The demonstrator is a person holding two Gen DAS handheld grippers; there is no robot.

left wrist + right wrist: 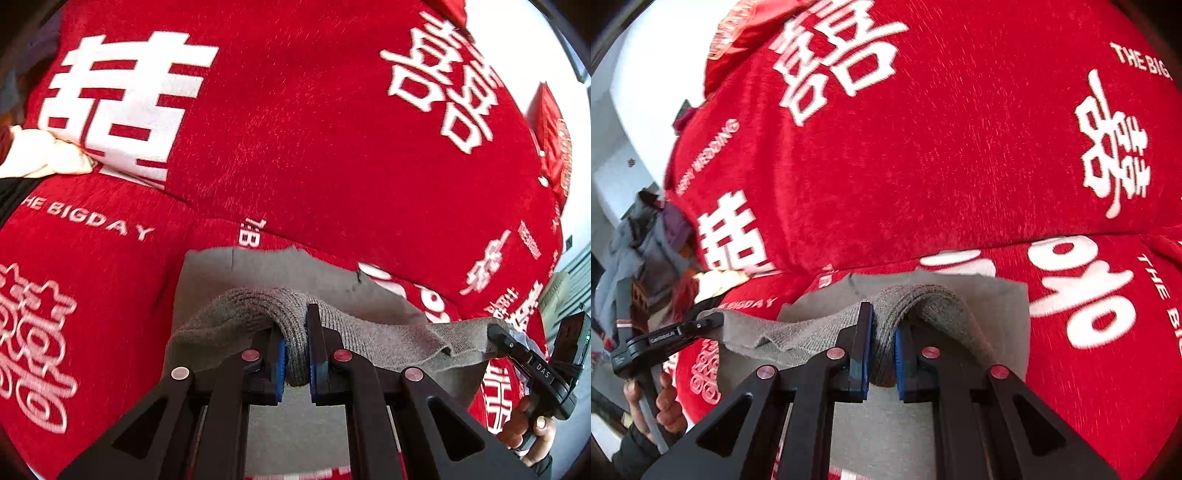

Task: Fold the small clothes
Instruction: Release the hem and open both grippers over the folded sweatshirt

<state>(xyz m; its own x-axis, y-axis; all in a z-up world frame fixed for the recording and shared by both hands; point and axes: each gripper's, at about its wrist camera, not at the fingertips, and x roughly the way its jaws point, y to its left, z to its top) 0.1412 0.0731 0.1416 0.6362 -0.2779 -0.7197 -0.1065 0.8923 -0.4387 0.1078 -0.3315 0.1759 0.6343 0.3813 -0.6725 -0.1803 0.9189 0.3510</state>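
A small grey knitted garment hangs stretched between both grippers above a red bedspread with white characters. My left gripper is shut on a bunched fold of its ribbed edge. In the right wrist view my right gripper is shut on the other end of the same grey garment. Each view shows the other gripper at its side: the right one holding the cloth's far corner, the left one likewise. The cloth's lower part drapes under the fingers and is partly hidden.
A cream cloth lies at the spread's left edge. A red cushion or box sits far right. A pile of grey and purple clothes lies beyond the bed's left side. A person's hand grips the right tool's handle.
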